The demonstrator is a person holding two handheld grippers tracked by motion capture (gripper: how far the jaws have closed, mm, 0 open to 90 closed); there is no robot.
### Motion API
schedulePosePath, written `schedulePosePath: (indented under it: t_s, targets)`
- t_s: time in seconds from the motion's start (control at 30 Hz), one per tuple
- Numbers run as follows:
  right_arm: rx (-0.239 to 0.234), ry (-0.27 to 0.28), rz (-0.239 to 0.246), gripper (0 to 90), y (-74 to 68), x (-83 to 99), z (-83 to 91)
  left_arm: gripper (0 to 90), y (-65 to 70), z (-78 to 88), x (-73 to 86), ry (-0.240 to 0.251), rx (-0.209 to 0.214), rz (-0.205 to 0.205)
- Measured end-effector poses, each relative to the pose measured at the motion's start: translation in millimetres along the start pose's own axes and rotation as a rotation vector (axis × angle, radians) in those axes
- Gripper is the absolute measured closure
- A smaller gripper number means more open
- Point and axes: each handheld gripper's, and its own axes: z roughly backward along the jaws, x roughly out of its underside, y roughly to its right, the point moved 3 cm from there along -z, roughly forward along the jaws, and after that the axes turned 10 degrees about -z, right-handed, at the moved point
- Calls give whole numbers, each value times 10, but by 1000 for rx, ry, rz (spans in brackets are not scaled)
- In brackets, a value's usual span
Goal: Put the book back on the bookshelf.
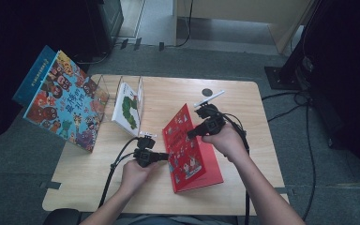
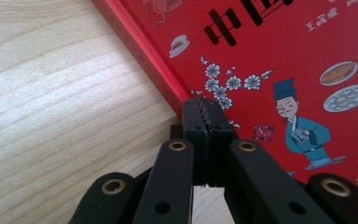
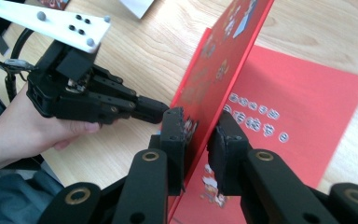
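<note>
Grey carpet runs around my wooden table (image 1: 243, 98), with dark equipment and cables off to the far right. Biggest thing on the table is a colourful picture book (image 1: 65, 101) propped at the far left corner, leaning out over the edge, with a blue book (image 1: 33, 75) behind it. Just beside it I see a clear divider rack (image 1: 104, 86) holding an upright white book with a green caterpillar on its cover (image 1: 127, 108).

My work sits in the middle, toward the near edge: a red hardcover book (image 1: 201, 168) lying on the wood with its front cover (image 1: 180, 126) lifted up off the first page. In the right gripper view the cover (image 3: 214, 70) stands nearly edge-on, and the red inner page (image 3: 303, 116) lies flat beneath it.

My right gripper (image 1: 192, 132) straddles the raised cover's edge, one pad on each side. In the right gripper view (image 3: 200, 135) I see a narrow gap on the right side of the board, so I cannot say the pads are pressing on it.

My left gripper (image 1: 165, 156) rests at the book's left edge, level with the table. In the left gripper view (image 2: 206, 122) its jaws are fully closed together with nothing between them, the tips touching the spine edge of the red book (image 2: 270, 51).

A small dark disc (image 1: 207, 92) lies near the far edge.
</note>
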Motion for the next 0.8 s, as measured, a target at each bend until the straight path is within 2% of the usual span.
schedulePosePath:
  t_s: [0.07, 0.13, 0.2, 0.3, 0.4, 0.47, 0.5, 0.57, 0.73, 0.8]
  targets:
    - [-1, -13, 11, 766, -75, -44, -42, 900, 6, -5, 0, 0, 4, -2]
    - [28, -29, 33, 769, -138, -85, -91, 900, 0, -6, 0, 1, 9, -1]
    - [55, -40, 45, 774, -161, -108, -134, 900, -12, -2, -2, -4, 18, 2]
    - [72, -56, 50, 781, -151, -133, -190, 887, -20, 16, -13, 0, 35, 7]
    - [49, -77, 16, 800, -93, -165, -188, 821, -35, 66, -33, 0, 32, -13]
    - [36, -87, -9, 817, -61, -186, -179, 775, -51, 102, -50, 14, 37, -11]
    - [34, -97, -10, 824, -54, -196, -172, 748, -61, 117, -59, 25, 42, -2]
    - [40, -110, -5, 840, -55, -213, -151, 691, -82, 140, -73, 40, 77, 19]
    - [63, -136, -2, 882, -76, -242, -98, 625, -97, 152, -77, 41, 81, 11]
    - [74, -140, 25, 882, -84, -249, -85, 596, -89, 151, -79, 44, 85, 1]
